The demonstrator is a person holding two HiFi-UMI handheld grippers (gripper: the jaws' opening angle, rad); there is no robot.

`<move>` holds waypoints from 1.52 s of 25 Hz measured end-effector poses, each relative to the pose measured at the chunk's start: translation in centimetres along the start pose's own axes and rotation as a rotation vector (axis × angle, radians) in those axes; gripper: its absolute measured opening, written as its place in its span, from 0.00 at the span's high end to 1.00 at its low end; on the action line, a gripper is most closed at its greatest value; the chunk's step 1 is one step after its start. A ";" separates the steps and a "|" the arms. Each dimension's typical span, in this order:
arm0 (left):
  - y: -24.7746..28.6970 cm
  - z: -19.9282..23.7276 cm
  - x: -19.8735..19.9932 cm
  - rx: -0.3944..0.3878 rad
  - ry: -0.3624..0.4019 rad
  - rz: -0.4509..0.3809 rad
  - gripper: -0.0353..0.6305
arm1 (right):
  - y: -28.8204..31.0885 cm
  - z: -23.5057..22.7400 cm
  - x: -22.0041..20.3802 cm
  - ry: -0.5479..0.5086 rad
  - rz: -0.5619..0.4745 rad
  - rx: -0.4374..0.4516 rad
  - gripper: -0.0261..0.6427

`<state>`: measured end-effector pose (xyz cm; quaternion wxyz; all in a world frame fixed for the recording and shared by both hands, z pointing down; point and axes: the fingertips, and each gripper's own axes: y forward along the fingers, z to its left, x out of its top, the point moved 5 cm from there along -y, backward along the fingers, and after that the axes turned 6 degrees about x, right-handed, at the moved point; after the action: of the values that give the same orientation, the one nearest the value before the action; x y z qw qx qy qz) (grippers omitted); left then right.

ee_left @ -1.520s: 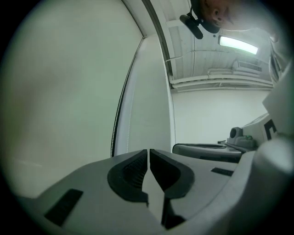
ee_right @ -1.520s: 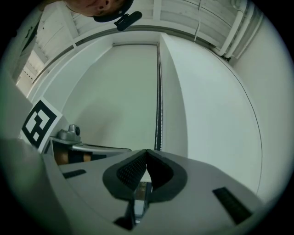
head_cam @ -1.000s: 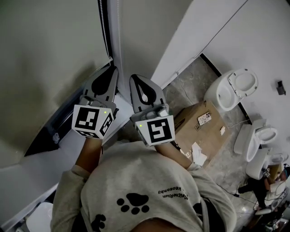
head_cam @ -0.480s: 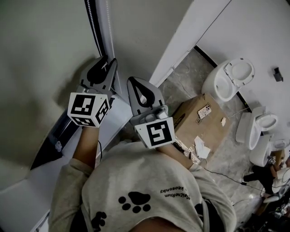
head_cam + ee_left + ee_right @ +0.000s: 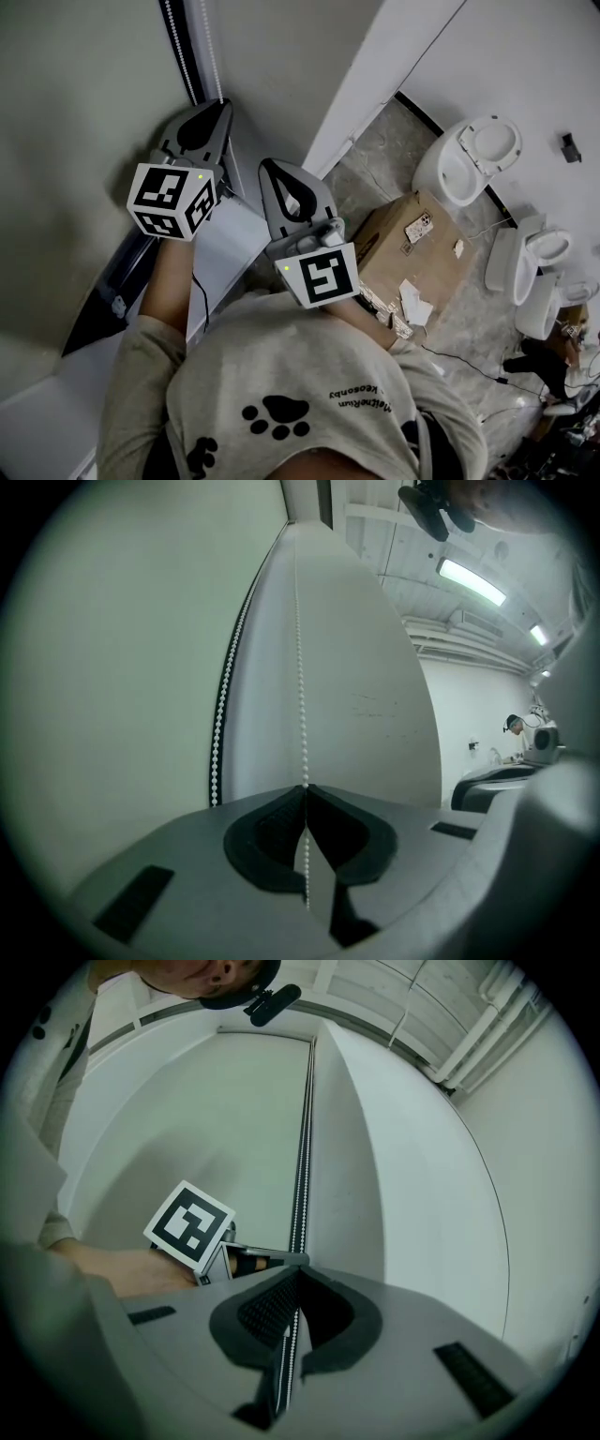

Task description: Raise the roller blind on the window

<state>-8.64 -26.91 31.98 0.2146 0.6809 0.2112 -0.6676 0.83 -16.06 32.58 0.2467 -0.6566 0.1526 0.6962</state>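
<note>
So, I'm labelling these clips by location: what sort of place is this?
Probably a bare room used for storage or mid-renovation: several toilets stand about the stone floor beside a cardboard box, and there is a roller blind with a bead chain.

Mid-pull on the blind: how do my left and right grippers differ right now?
In the head view the left gripper is farther from the person's body; the right gripper sits nearer it. The left gripper's jaws have just been closing on the bead chain; the right gripper's are clamped tight. Both are shut with the chain between their jaws.
</note>
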 end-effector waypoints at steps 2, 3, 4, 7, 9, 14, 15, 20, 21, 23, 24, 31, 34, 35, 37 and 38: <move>-0.3 -0.5 -0.1 -0.026 0.005 0.009 0.93 | 0.0 0.0 0.0 0.000 -0.001 0.007 0.95; -0.5 -0.8 -0.1 -0.038 0.007 0.014 0.93 | -0.1 0.0 0.0 0.001 -0.002 0.010 0.95; -0.7 -1.0 -0.1 -0.049 0.007 0.018 0.93 | -0.1 0.0 0.1 0.001 -0.002 0.013 0.95; -1.6 -1.7 -0.1 -0.068 0.000 0.017 0.94 | -0.2 0.0 0.3 -0.001 -0.003 0.029 0.95; -2.4 -2.2 -0.1 -0.067 -0.004 0.009 0.94 | -0.3 0.0 0.7 0.002 -0.006 0.039 0.95; -4.2 -3.4 -0.5 -0.043 -0.002 0.002 0.94 | -0.9 -0.2 1.1 0.009 -0.022 0.049 0.95; -4.6 -3.4 -0.5 -0.035 0.000 0.002 0.94 | -1.0 -0.1 1.3 0.009 -0.025 0.052 0.95; -5.7 -3.9 -1.1 -0.031 -0.048 0.000 0.94 | -1.6 0.2 1.8 0.004 -0.034 0.075 0.95; -5.9 -4.0 -1.3 -0.029 -0.059 -0.004 0.94 | -1.6 0.3 1.8 0.002 -0.036 0.081 0.95; -6.4 -4.2 -1.5 -0.023 -0.072 -0.015 0.94 | -1.7 0.5 1.7 0.000 -0.030 0.089 0.95; -6.6 -4.3 -1.6 -0.019 -0.071 -0.018 0.94 | -1.7 0.5 1.5 -0.002 -0.013 0.087 0.95; -7.5 -5.5 -5.2 -0.006 -0.098 0.036 0.94 | -1.8 0.7 1.5 -0.002 -0.002 0.100 0.95; -7.8 -6.1 -6.8 0.004 -0.099 0.062 0.94 | -1.9 0.7 1.7 0.002 -0.023 0.111 0.95; -7.8 -6.4 -7.3 0.007 -0.101 0.072 0.94 | -1.8 0.6 1.9 0.002 -0.040 0.118 0.95; -8.0 -6.8 -8.3 0.015 -0.109 0.089 0.94 | -1.8 0.5 2.1 -0.002 -0.043 0.119 0.95; -8.2 -7.0 -8.9 0.019 -0.112 0.100 0.94 | -1.8 0.5 2.1 -0.005 -0.040 0.116 0.95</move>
<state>-7.84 -16.18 40.92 0.2527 0.6541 0.1584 -0.6951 1.34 -13.95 30.75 0.2986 -0.6425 0.1790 0.6826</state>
